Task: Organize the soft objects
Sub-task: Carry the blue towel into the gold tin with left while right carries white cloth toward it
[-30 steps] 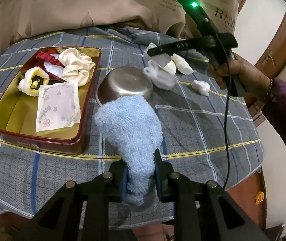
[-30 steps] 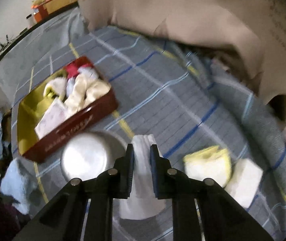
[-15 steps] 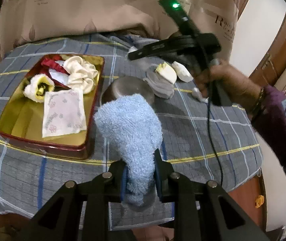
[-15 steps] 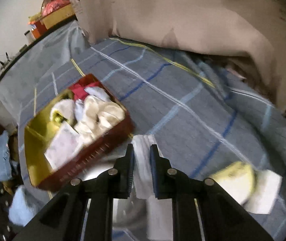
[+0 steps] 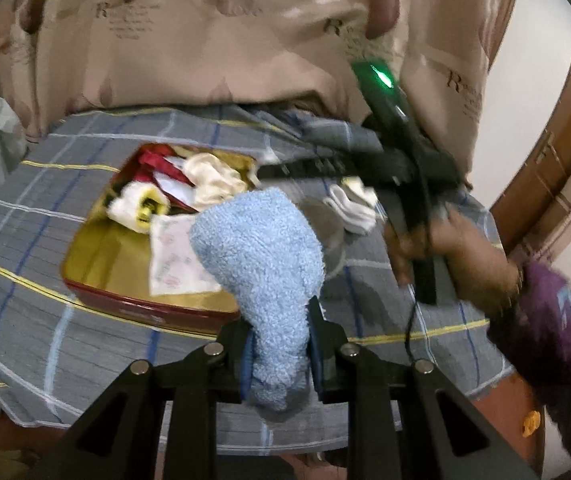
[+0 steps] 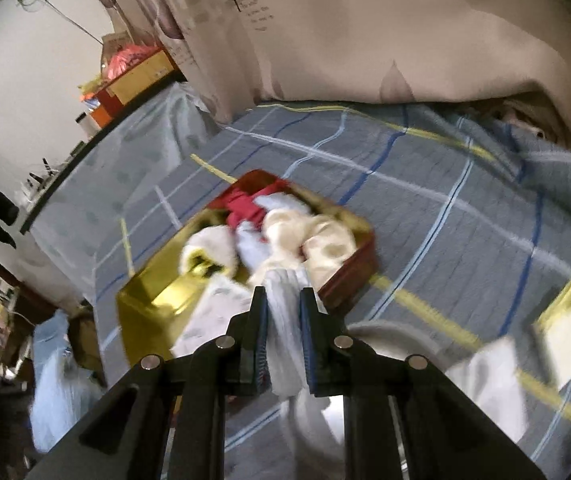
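Note:
My left gripper [image 5: 278, 344] is shut on a fluffy light blue towel [image 5: 261, 256] and holds it above the near edge of the red tin [image 5: 145, 308]. The tin has a gold inside and holds a red cloth, cream scrunchies and a printed white pouch [image 5: 173, 264]. My right gripper [image 6: 283, 312] is shut on a white cloth [image 6: 285, 320] and holds it over the tin's [image 6: 349, 276] near corner. In the left wrist view the right gripper [image 5: 269, 170] reaches over the tin's far right corner, with the white cloth [image 5: 353, 206] hanging below it.
A steel bowl [image 5: 331, 232] stands right of the tin, mostly hidden by the towel. Yellow and white folded cloths [image 6: 565, 328] lie on the checked grey bedsheet [image 6: 445, 208] at the right. A beige curtain [image 5: 245, 32] hangs behind. A door frame [image 5: 557, 152] is at the right.
The right gripper has carried the white cloth left, from beside the bowl to over the tin. The left gripper with the blue towel has moved toward the tin.

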The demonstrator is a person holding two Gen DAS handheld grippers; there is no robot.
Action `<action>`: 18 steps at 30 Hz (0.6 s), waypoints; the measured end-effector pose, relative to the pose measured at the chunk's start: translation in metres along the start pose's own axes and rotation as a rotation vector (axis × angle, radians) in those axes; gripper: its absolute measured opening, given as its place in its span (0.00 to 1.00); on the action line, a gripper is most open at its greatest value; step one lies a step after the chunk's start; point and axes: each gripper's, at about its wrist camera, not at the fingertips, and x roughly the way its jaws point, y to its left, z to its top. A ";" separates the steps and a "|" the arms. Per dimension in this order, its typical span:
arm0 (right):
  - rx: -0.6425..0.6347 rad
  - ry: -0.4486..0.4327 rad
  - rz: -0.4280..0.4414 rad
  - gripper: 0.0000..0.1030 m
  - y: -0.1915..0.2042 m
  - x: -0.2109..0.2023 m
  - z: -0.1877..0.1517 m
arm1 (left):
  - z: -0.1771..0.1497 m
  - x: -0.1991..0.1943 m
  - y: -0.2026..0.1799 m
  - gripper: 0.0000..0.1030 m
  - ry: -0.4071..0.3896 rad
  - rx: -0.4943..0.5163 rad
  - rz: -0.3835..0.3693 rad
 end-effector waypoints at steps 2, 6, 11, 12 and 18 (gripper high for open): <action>0.017 -0.020 0.018 0.14 0.008 -0.005 -0.009 | 0.003 -0.007 0.008 0.21 -0.018 -0.013 0.009; 0.049 -0.067 0.056 0.14 0.026 -0.021 -0.036 | 0.007 -0.015 0.024 0.21 -0.038 -0.028 0.040; 0.047 -0.130 0.039 0.14 0.055 -0.044 -0.067 | 0.009 -0.016 0.037 0.21 -0.051 -0.030 0.069; 0.048 -0.144 0.031 0.14 0.059 -0.049 -0.072 | 0.010 -0.014 0.039 0.21 -0.050 -0.032 0.073; 0.047 -0.246 -0.011 0.14 0.088 -0.080 -0.097 | 0.013 0.005 0.055 0.22 -0.029 -0.036 0.112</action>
